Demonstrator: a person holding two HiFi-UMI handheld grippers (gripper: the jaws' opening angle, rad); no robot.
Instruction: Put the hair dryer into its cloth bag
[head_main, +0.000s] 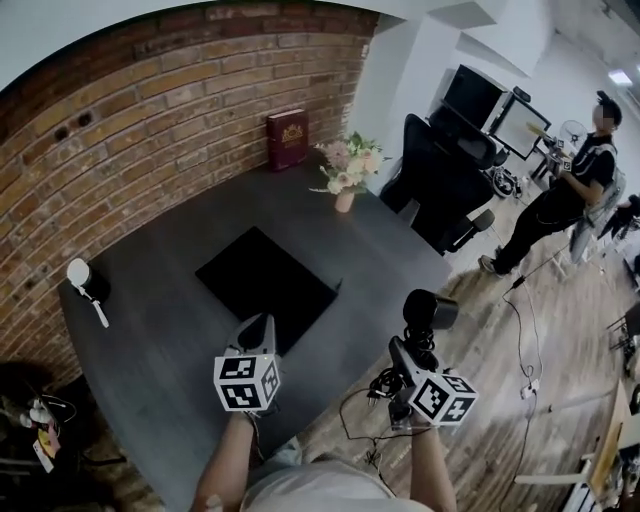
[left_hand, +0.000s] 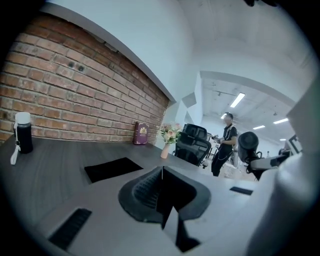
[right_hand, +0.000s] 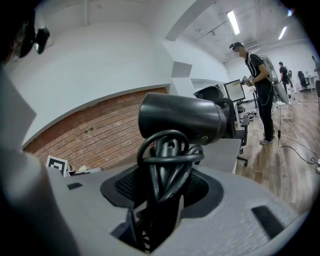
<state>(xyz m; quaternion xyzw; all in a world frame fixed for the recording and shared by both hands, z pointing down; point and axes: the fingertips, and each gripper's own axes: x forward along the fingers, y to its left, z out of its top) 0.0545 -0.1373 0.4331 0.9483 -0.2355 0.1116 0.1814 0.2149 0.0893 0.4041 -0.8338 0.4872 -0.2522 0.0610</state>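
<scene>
Early stage: right gripper (head_main: 412, 352) clamps the hair dryer (head_main: 430, 310) by its cord-wrapped handle, in the air beside the table (head_main: 150, 330), left gripper (head_main: 256, 335) closed and empty, cloth bag (head_main: 265, 285) flat on the tabletop, unopened, so bagging is all left.

The hair dryer's (right_hand: 180, 117) handle is masked by the coiled cord (right_hand: 167, 160), its lower end swallowed between the jaws of the right gripper (right_hand: 156, 200). The cloth bag (head_main: 265, 285) is seen only as a flat black patch, its opening not to be made out, and the lettering on the book (head_main: 287, 138) is too small to be read. The person's forearms (head_main: 222, 465) are cut off by the head view's bottom edge.
</scene>
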